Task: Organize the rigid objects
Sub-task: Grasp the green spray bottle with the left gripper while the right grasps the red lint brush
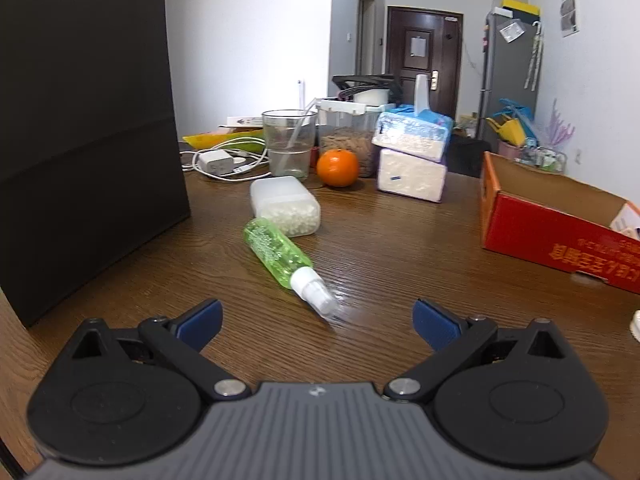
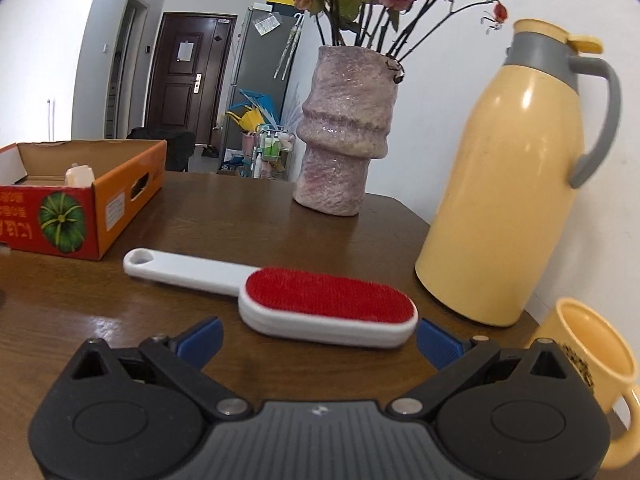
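Both your grippers hang spread and empty over the wooden table (image 1: 392, 240).

Your left gripper (image 1: 318, 324) faces the lying green spray bottle (image 1: 280, 254); your right gripper (image 2: 318, 340) faces the red-and-white lint brush (image 2: 320, 304), probably bound for the orange cardboard box (image 2: 120, 200).

left gripper (image 1: 316, 322); right gripper (image 2: 318, 338) | black linkages; blue pads; silver screws
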`<state>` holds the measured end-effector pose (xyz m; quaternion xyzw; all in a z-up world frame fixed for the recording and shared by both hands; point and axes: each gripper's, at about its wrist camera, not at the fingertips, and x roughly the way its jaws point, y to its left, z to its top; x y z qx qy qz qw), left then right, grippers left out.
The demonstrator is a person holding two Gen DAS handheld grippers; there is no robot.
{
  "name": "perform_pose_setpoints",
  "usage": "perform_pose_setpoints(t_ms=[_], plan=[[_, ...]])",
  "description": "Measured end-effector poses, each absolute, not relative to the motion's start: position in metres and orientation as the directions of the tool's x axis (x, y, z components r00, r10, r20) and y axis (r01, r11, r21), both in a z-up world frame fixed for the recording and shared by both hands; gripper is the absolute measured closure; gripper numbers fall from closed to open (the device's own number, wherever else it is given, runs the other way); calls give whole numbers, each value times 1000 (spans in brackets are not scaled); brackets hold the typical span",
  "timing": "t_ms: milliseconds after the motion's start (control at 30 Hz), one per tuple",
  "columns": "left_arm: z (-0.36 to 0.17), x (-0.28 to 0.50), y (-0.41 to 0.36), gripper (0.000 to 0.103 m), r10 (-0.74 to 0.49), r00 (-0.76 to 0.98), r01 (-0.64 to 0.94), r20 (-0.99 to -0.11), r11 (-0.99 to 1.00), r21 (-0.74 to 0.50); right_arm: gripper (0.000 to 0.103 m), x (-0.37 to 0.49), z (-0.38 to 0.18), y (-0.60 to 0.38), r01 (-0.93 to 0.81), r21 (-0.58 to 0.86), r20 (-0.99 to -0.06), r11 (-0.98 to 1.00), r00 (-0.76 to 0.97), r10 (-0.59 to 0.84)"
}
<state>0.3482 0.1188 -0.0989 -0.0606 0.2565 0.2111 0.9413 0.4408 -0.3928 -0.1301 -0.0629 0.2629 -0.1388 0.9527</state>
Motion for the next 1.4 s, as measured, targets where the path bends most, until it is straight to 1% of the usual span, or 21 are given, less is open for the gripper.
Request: perform_pose_setpoints(t_ms=[167,267,467,600,733,800,900,1000,1167,1233,1267,1333,1367,1400], plan=[[-103,360,121,0,403,754,-462,-518,887,19,0,462,-132,-391,190,-210,-490,959,829,-271],[-104,365,124,0,428,739,-486,-520,874,29,0,474,-133,-384,168,-256,-485,952,830,-277],[-107,378,128,0,458,713,-515,-531,856,46,0,495,-134,-386,136,-277,-493,951,830,-262],[-108,385,130,0,471,701,-530,-535,847,52,0,507,-137,-392,78,-285,-514,955,829,-221],[-109,392,132,0,488,688,-547,-537,835,59,0,519,-138,-399,50,-260,-539,964,821,-188],[-110,395,133,0,491,683,-551,-540,832,60,0,526,-141,-402,48,-252,-567,966,802,-188],[-111,398,135,0,498,680,-557,-539,828,62,1,528,-140,-412,66,-176,-612,982,774,-162],[-110,398,138,0,499,680,-562,-536,825,56,2,523,-138,-416,98,-151,-641,984,748,-173],[-110,401,145,0,502,674,-571,-542,819,48,2,510,-139,-422,123,-64,-687,990,715,-133],[-109,402,148,0,508,672,-579,-539,814,45,7,503,-139,-428,141,20,-710,990,699,-85],[-109,404,150,0,511,670,-583,-539,811,43,10,498,-139,-427,147,30,-708,989,701,-83],[-110,408,154,0,510,664,-588,-548,808,39,20,491,-138,-423,149,27,-700,989,708,-87],[-110,409,157,0,508,659,-591,-554,806,37,33,486,-137,-419,144,28,-693,989,716,-84],[-111,410,159,0,505,657,-592,-560,805,32,43,482,-135,-415,143,25,-686,989,722,-87]])
